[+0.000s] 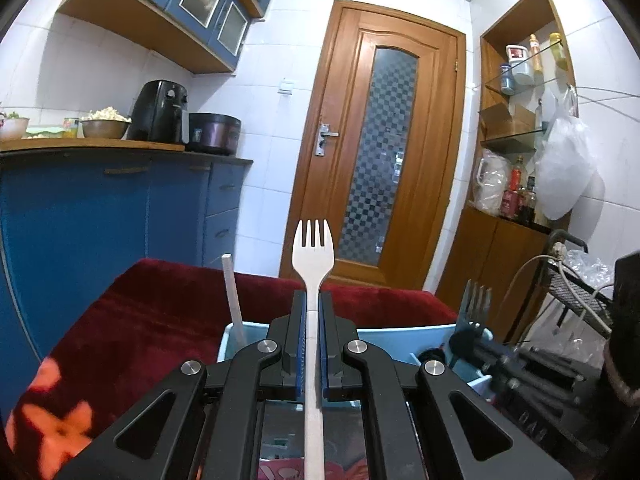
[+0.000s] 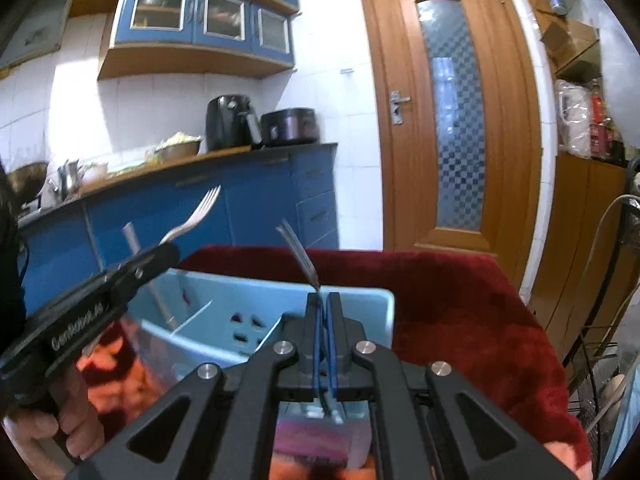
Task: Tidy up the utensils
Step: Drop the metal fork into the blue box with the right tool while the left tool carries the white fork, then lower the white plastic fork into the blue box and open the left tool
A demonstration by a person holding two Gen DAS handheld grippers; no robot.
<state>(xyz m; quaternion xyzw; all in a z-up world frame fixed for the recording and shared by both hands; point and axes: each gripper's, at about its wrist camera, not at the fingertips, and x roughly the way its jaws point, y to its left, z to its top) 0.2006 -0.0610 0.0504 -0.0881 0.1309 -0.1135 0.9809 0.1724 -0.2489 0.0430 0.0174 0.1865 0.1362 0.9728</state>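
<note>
Room: a kitchen with blue cupboards [image 1: 100, 208], a brown wooden door [image 1: 380, 140] and white tiled walls.
Red cloth [image 2: 460, 312]: it covers the worktop, and the bin sits on it.
Blue bin [image 2: 360, 300]: a light blue plastic box with a thin white wall inside that splits it into parts. It has small holes in its floor.
Left tongs [image 1: 313, 300]: black arms with blue pads, pressed together on the white fork. They are over the near side of the bin.
Right tongs [image 2: 323, 300]: the same kind, squeezed onto the metal fork. They are over the bin's near right edge.
White fork [image 1: 313, 256]: it stands straight up from the left tongs, prongs on top, handle running down between the pads.
Metal fork [image 2: 298, 252]: it sticks up from the right tongs and leans to the left, prongs on top.
White stick [image 2: 150, 280]: thin and long, it stands leaning in the left part of the bin.
</note>
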